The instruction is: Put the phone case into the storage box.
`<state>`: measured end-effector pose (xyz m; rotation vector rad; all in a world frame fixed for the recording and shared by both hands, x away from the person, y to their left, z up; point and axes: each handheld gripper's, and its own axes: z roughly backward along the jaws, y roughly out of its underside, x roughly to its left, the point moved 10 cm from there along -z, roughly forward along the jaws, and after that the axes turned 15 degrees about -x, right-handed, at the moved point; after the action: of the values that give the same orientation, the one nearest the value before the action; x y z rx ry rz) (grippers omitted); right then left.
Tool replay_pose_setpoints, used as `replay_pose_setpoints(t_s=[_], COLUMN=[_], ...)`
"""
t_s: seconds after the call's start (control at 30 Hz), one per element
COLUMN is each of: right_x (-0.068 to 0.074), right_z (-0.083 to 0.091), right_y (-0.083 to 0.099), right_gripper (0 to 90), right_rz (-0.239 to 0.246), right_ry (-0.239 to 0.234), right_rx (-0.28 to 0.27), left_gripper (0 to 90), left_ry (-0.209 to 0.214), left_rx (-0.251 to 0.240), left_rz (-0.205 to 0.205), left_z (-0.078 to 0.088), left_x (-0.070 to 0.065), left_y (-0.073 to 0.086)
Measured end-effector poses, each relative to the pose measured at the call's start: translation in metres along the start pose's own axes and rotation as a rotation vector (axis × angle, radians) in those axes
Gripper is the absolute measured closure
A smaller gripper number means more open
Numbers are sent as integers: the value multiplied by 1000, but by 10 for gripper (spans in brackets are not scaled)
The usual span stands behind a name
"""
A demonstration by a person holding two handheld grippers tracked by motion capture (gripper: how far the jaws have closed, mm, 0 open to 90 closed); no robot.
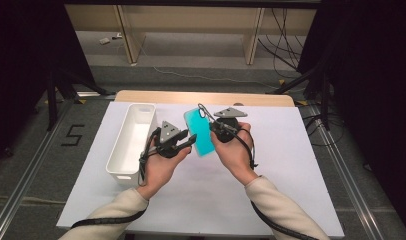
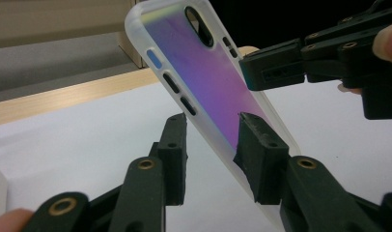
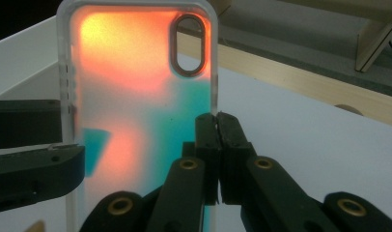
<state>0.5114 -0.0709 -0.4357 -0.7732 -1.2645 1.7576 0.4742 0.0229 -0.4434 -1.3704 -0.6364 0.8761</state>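
Note:
A translucent phone case (image 1: 201, 131) is held up above the white table sheet. It looks teal in the high view, purple (image 2: 203, 72) in the left gripper view and orange and teal (image 3: 136, 96) in the right gripper view. My right gripper (image 1: 214, 130) is shut on one long edge of the case, its jaws pinched together (image 3: 217, 123). My left gripper (image 1: 190, 141) is open. Its two jaws straddle the opposite edge of the case (image 2: 213, 133), one on each face. The right gripper's jaws (image 2: 276, 65) reach in from the upper right of the left gripper view.
A long white bin (image 1: 133, 137) stands on the white sheet (image 1: 281, 165) just left of my left hand. The wooden table edge (image 1: 201, 97) runs along the back. Dark stands and cables flank the table on the floor.

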Motion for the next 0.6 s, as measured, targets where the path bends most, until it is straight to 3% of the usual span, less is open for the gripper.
replay_pose_setpoints(t_s=[0.17,0.6], right_x=[2,8], right_z=[2,7], right_y=[-2,-5], right_gripper=[889,881], right_rz=[-10,-12], right_ry=[13,-10], right_rx=[-14,-36], left_gripper=[674,725], left_ry=[-6,-31], left_rx=[-1,-6], left_rz=[5,3], left_z=[-1,-1], left_x=[3,15], left_y=[0,0])
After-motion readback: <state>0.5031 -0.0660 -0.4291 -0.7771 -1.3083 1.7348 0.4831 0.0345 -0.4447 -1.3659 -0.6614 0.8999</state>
